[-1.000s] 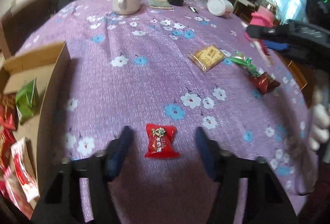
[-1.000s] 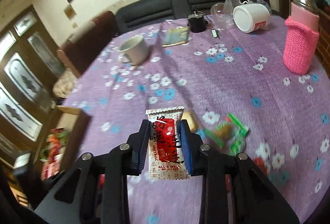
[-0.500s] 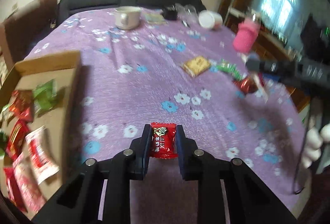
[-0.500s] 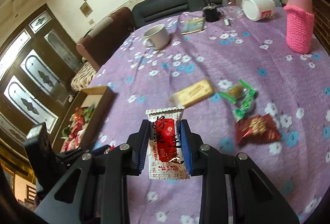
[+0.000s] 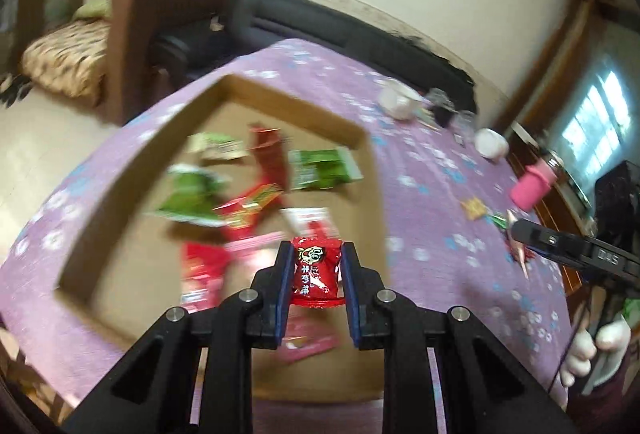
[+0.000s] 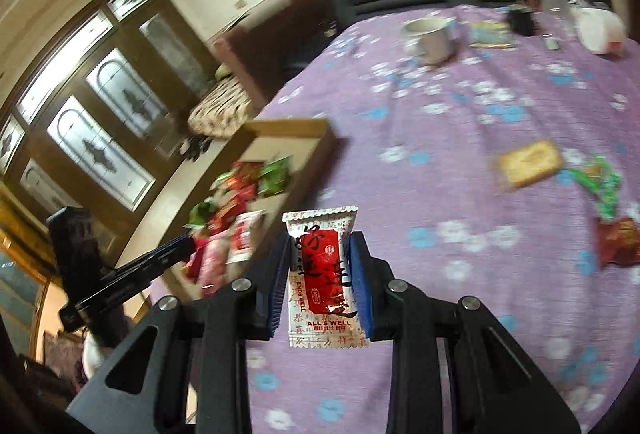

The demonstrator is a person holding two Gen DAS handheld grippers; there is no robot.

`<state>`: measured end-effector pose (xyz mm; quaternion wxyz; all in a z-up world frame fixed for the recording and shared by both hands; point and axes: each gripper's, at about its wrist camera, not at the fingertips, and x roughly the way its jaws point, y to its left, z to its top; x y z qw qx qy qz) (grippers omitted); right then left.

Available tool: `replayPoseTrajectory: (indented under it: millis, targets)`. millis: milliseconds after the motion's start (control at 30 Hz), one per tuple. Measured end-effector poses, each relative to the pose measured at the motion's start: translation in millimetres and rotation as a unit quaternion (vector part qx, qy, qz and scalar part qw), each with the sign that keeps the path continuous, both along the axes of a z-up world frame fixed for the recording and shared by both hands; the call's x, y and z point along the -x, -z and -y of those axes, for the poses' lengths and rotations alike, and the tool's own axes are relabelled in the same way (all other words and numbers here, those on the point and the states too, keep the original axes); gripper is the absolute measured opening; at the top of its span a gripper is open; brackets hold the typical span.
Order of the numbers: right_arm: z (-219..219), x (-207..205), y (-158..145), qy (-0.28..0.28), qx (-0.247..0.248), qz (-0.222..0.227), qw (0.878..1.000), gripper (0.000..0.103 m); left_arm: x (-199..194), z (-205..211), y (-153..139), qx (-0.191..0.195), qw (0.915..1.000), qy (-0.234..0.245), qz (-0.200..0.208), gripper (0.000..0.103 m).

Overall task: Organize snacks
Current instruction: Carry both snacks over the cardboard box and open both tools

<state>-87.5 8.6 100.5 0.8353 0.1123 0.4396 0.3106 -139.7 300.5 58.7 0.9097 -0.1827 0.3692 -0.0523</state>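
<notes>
My left gripper (image 5: 316, 274) is shut on a small red candy packet (image 5: 317, 271) and holds it above the near part of an open cardboard box (image 5: 360, 132) that holds several red and green snack packets (image 5: 320, 170). My right gripper (image 6: 322, 270) is shut on a white and red "ALL'S WELL" snack packet (image 6: 324, 278), above the purple floral tablecloth (image 6: 460, 122) just right of the box (image 6: 316, 126). The left gripper's body also shows in the right wrist view (image 6: 120, 274).
Loose on the cloth at the right lie a tan biscuit packet (image 6: 528, 164), green candies (image 6: 600, 186) and a red packet (image 6: 618, 240). A white mug (image 6: 432, 38), a tipped white cup (image 6: 600, 28) and a pink bottle (image 5: 536, 188) stand further back. A sofa lies beyond the table.
My left gripper closed on the red candy, lifted it and swung left over the box. My right gripper carried its packet left toward the box.
</notes>
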Motion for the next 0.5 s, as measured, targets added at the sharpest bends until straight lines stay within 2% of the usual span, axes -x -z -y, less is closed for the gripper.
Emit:
replayPoseTrajectory:
  millis: [133,200,233,333,400,500]
  targets:
    - [-50.6,2.7,3.1,-0.039,0.012,-0.001,0.999,0.032,0.0,-21.6,10.3,0.004,0.9995,-0.03,-0.012,0.023]
    - [-78.3,3.7,6.6,-0.059,0.018,-0.004,0.998,0.032,-2.0,-28.4,14.4,0.011,0.9991,-0.037,-0.015,0.033]
    - [-90.3,3.0,8.1,-0.066,0.021,-0.004,0.998,0.032,-2.4,-29.0,15.1,0.017,0.9992,-0.035,-0.012,0.033]
    - [-120.4,-1.6,11.8,-0.081,0.037,0.002,0.996,0.032,2.8,-30.1,12.8,0.026,0.9993,-0.025,0.007,0.047]
    - [-137.5,-7.0,14.8,-0.084,0.056,0.011,0.995,0.032,5.0,-31.2,11.5,0.031,0.9992,-0.023,0.014,0.065]
    - [-155.6,-21.3,24.1,-0.083,0.075,0.007,0.994,0.032,7.7,-36.7,11.1,0.046,0.9983,-0.027,0.023,0.069]
